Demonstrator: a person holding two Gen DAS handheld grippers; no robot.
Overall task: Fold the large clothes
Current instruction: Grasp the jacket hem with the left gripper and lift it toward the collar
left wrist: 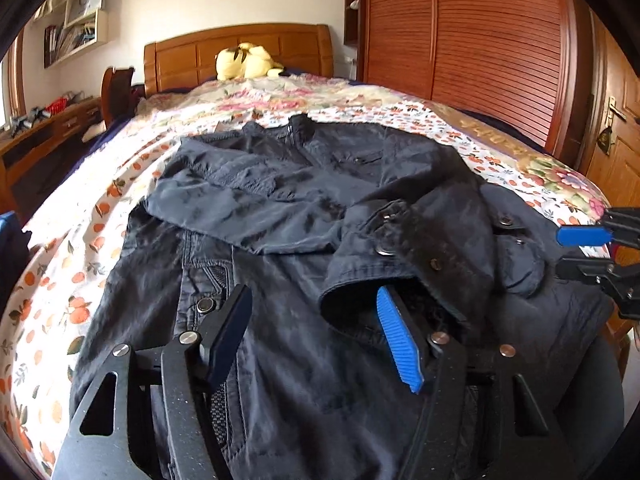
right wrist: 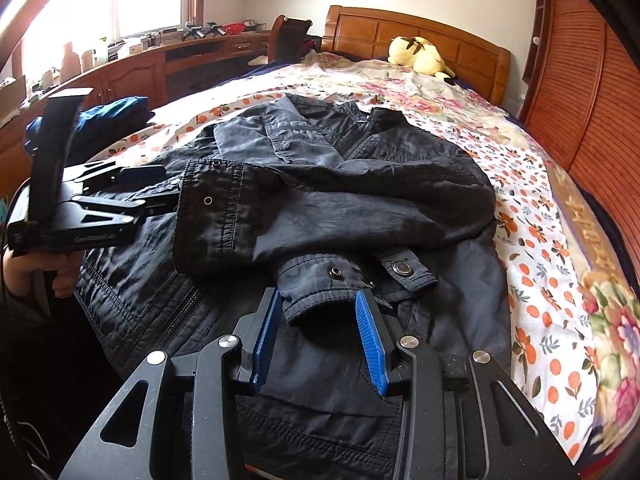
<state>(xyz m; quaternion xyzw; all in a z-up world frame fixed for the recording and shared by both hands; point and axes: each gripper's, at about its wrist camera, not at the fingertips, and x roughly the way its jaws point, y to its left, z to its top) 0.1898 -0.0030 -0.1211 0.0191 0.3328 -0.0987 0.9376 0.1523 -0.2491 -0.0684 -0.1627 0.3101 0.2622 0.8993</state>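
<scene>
A dark navy jacket (left wrist: 288, 216) lies face up on the floral bedspread, both sleeves folded across its chest. My left gripper (left wrist: 316, 300) is open low over the jacket's lower front; its right finger sits at the opening of a sleeve cuff (left wrist: 384, 240). My right gripper (right wrist: 318, 304) is open, its blue pads either side of the other sleeve cuff (right wrist: 320, 280), not closed on it. The right gripper also shows at the right edge of the left wrist view (left wrist: 580, 252). The left gripper shows at the left of the right wrist view (right wrist: 160, 188), beside the jacket (right wrist: 340, 184).
The bed (left wrist: 100, 208) has a wooden headboard (left wrist: 240, 52) with a yellow plush toy (left wrist: 248, 62). A wooden wardrobe (left wrist: 460, 40) stands on the right. A desk (right wrist: 132, 68) runs along the left. A blue folded garment (right wrist: 108, 118) lies at the bed's left edge.
</scene>
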